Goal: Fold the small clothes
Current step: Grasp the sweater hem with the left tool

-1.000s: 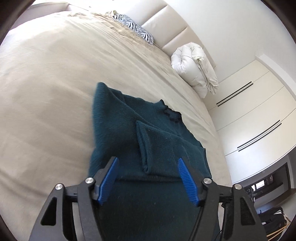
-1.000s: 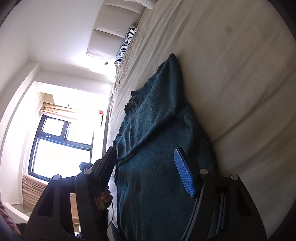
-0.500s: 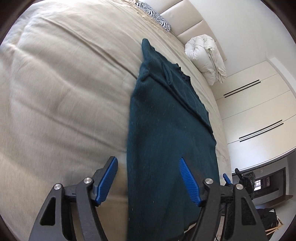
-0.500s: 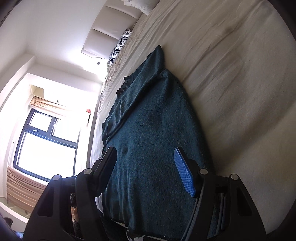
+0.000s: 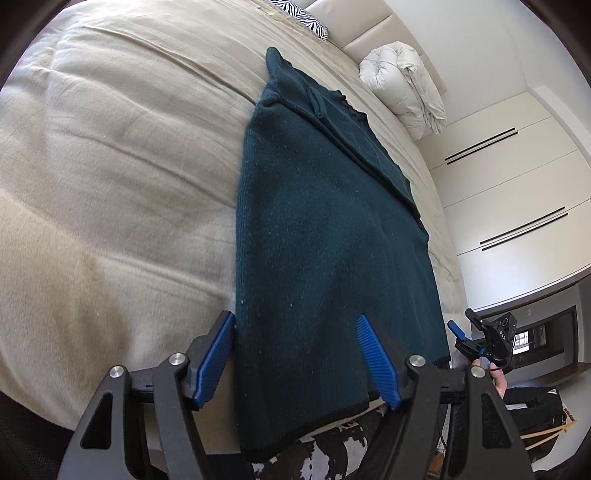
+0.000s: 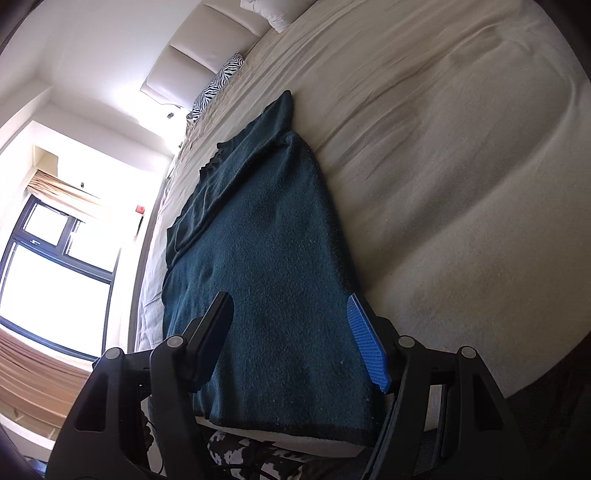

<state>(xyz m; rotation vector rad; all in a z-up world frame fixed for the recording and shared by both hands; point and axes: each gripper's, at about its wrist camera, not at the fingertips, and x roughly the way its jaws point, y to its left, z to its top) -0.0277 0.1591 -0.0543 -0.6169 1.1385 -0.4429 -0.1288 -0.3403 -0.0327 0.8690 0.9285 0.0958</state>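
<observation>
while both tongs gape | left tongs | right tongs | sweater hem overhangs bed, underside hidden

Beige bed, white duvet, zebra pillow

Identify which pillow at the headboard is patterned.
The zebra-striped pillow, black and white, lying flat against the headboard; the rolled white duvet beside it is plain.
</observation>
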